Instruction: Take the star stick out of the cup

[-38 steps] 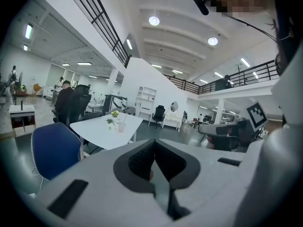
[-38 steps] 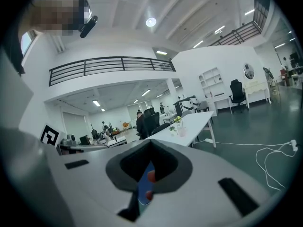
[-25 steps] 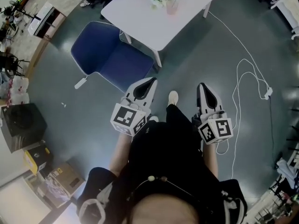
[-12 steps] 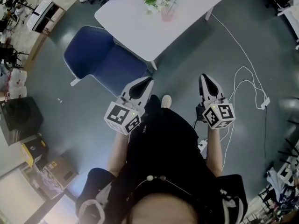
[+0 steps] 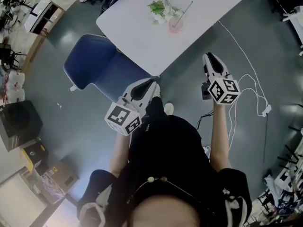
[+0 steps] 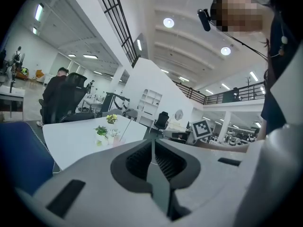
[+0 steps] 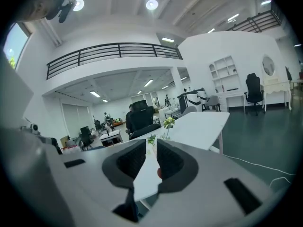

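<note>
A pink cup (image 5: 175, 25) stands on the white table (image 5: 142, 37) in the head view, with a thin pale stick (image 5: 186, 8) leaning out of it to the upper right; its star end is too small to make out. Small green plants (image 5: 158, 7) sit beside the cup. My left gripper (image 5: 154, 82) is shut and empty, just short of the table's near corner. My right gripper (image 5: 207, 56) hangs beside the table's right edge, below the cup, its jaws a narrow gap apart with nothing in them. In the left gripper view the cup (image 6: 116, 137) is small and far beyond the shut jaws (image 6: 151, 143).
A blue chair (image 5: 102, 65) stands left of the table, close to my left gripper. A white cable (image 5: 253, 86) trails over the grey floor at the right. Boxes and a black cabinet (image 5: 19, 124) line the left side. The right gripper view shows plants (image 7: 168, 122) on the table.
The table has drawn closer and lower in the head view. My right gripper has moved up and forward alongside the table's edge. The left gripper has barely shifted.
</note>
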Demonstrator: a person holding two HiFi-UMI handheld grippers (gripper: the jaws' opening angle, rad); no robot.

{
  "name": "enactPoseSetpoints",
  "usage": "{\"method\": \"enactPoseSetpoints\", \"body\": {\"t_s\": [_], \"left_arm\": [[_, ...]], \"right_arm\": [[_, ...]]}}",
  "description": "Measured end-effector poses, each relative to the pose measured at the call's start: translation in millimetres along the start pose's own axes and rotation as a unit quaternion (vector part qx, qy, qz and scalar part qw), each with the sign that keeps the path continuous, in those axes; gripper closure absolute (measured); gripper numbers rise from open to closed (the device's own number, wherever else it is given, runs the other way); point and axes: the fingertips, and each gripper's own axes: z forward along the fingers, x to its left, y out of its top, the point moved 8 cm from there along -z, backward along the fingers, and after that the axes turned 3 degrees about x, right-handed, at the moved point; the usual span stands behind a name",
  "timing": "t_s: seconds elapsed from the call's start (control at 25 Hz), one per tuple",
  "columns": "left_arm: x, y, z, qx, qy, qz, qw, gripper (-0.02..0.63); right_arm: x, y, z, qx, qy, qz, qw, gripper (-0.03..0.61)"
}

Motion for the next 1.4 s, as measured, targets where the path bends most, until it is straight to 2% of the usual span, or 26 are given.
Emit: {"method": "enactPoseSetpoints", "body": {"t_s": [0.28, 0.52, 0.8, 1.08, 1.16, 1.24, 1.4], "left_arm": [[67.6, 31.3, 19.4, 0.003, -0.011, 0.012, 0.9999, 0.604], [93.1, 40.1, 23.0, 0.02, 0.003, -0.004, 0.9998, 0.594], [103.4, 50.0, 25.0, 0.008, 0.058, -0.028, 0.9979, 0.594], [107.9, 48.6, 25.1, 0.002, 0.121, -0.046, 0.9916, 0.594], [108.3, 49.0, 23.7, -0.002, 0.135, -0.051, 0.9896, 0.594], [108.5, 49.8, 22.3, -0.006, 0.145, -0.054, 0.9879, 0.594], [110.1, 49.7, 22.7, -0.01, 0.153, -0.055, 0.9867, 0.594]], "right_arm": [[-23.0, 20.1, 111.8, 0.023, -0.01, 0.031, 0.999, 0.502], [-46.8, 16.0, 181.1, 0.078, -0.01, 0.057, 0.995, 0.499], [-72.1, 14.9, 244.7, 0.136, 0.001, 0.063, 0.989, 0.485], [-85.3, 0.8, 295.1, 0.185, 0.016, 0.067, 0.98, 0.48], [-86.2, -1.8, 301.0, 0.192, 0.011, 0.068, 0.979, 0.497], [-85.5, -2.1, 302.4, 0.191, 0.006, 0.068, 0.979, 0.54], [-79.2, 0.7, 299.1, 0.175, 0.013, 0.07, 0.982, 0.558]]}}
